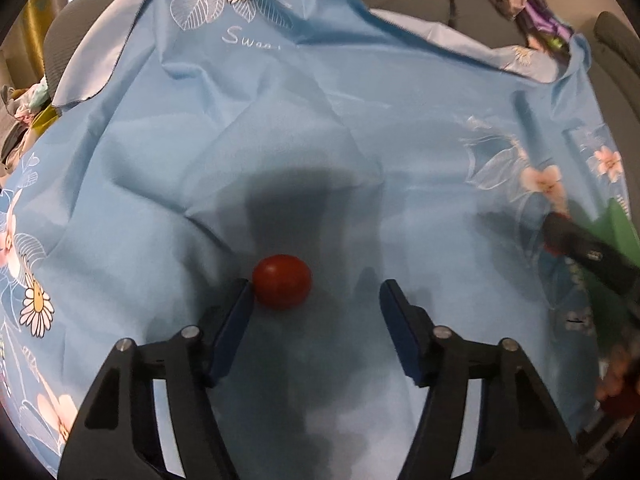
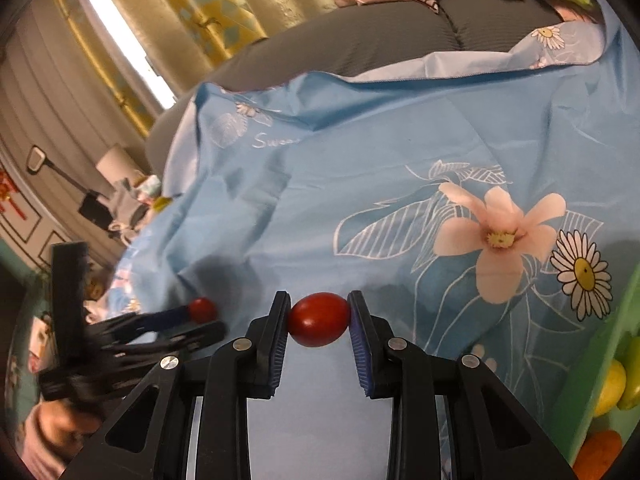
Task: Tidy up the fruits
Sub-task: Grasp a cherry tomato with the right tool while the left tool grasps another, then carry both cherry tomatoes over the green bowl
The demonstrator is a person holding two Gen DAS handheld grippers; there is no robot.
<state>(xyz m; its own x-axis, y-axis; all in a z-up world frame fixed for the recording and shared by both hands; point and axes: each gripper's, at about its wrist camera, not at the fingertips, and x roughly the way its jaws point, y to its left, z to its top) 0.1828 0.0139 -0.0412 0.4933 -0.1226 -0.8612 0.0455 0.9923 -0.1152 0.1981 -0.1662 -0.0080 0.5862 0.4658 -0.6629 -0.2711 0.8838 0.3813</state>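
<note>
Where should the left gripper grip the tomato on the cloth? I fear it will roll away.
Grip the tomato across its round middle, from above and behind as the left gripper now points. It lies free on the cloth, touching the left finger, so shift left to centre it before closing.

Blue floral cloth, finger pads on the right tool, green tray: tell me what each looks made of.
Blue floral cloth: thin woven fabric with a slight sheen, creased, printed flowers. Pads: probably ribbed blue rubber or foam, matte, fine ridges visible. Green tray: likely smooth rigid plastic, though only its wall shows.
</note>
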